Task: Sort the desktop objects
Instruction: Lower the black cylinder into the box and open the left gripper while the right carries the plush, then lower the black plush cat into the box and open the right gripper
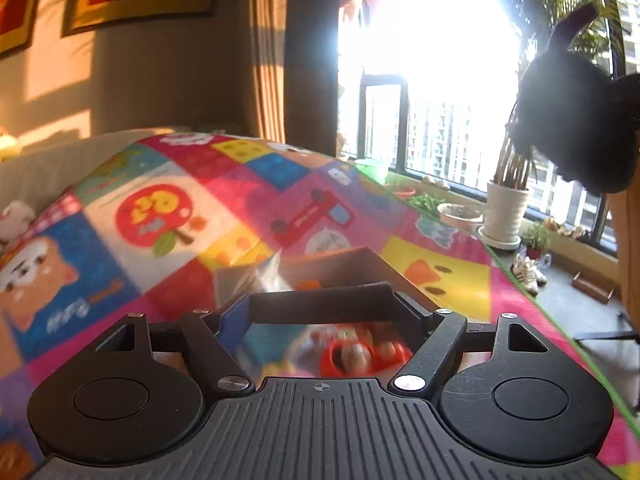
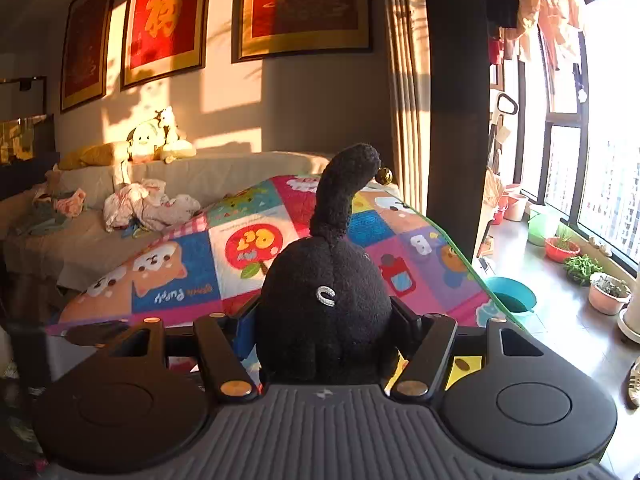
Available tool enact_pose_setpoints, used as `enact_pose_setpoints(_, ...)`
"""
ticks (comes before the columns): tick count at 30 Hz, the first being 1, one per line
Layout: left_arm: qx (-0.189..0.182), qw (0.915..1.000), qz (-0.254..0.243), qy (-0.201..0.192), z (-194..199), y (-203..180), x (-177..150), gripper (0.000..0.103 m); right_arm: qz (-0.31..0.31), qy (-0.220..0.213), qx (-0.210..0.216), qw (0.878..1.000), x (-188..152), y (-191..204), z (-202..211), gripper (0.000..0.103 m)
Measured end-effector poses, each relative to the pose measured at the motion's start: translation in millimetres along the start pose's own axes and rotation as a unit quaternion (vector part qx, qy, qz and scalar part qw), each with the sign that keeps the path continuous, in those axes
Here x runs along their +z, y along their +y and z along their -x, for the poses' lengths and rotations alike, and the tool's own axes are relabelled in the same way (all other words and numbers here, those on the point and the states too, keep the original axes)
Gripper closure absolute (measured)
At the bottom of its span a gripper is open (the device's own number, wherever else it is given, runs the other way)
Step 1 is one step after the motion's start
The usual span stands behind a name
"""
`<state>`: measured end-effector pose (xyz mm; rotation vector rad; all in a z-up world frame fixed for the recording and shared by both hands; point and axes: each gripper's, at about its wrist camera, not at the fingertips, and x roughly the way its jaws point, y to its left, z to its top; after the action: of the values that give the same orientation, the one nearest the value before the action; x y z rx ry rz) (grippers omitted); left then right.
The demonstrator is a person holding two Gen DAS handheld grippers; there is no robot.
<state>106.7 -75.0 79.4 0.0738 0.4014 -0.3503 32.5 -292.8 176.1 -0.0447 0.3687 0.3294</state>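
In the right wrist view my right gripper [image 2: 325, 322] is shut on a black plush toy [image 2: 324, 280], raised above the colourful play mat [image 2: 172, 280]. Its long tail-like part [image 2: 346, 184] sticks upward. The same plush toy [image 1: 568, 112] hangs at the upper right of the left wrist view. My left gripper [image 1: 324, 310] is closed on a black oblong object [image 1: 324, 302] that spans the gap between the fingers. Behind it stands an open brown cardboard box [image 1: 360, 262]. Blurred colourful items, one a red piece [image 1: 360, 354], lie below the fingers.
The play mat [image 1: 160, 220] covers the work surface; its green edge [image 1: 560, 332] drops to the floor on the right. Plant pots [image 1: 506, 208], a blue basin [image 2: 512, 296] and shoes [image 1: 528, 272] stand by the window. A sofa [image 2: 208, 172] with soft toys is behind.
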Motion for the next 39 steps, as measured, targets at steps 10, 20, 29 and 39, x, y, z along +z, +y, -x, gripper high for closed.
enact_pose_setpoints(10,0.019,0.9982,0.03,0.049,4.2,22.1,-38.9,0.006,-0.047,0.05,0.011,0.998,-14.1,-18.2,-71.7,0.038)
enact_pose_setpoints(20,0.014,0.9944,0.074,0.074,34.0,40.4,-63.8,0.003,-0.127,0.093,0.067,0.985,-30.3,-10.3,-188.9,0.034)
enact_pose_setpoints(29,0.012,0.9919,0.09,0.09,48.3,39.7,-78.6,0.002,-0.079,0.111,-0.054,0.989,-71.8,-10.8,-194.7,0.033)
enact_pose_setpoints(39,0.048,0.9887,0.065,0.127,52.3,27.4,-102.6,0.0,-0.086,0.109,-0.008,0.99,-110.7,11.3,-99.8,0.007)
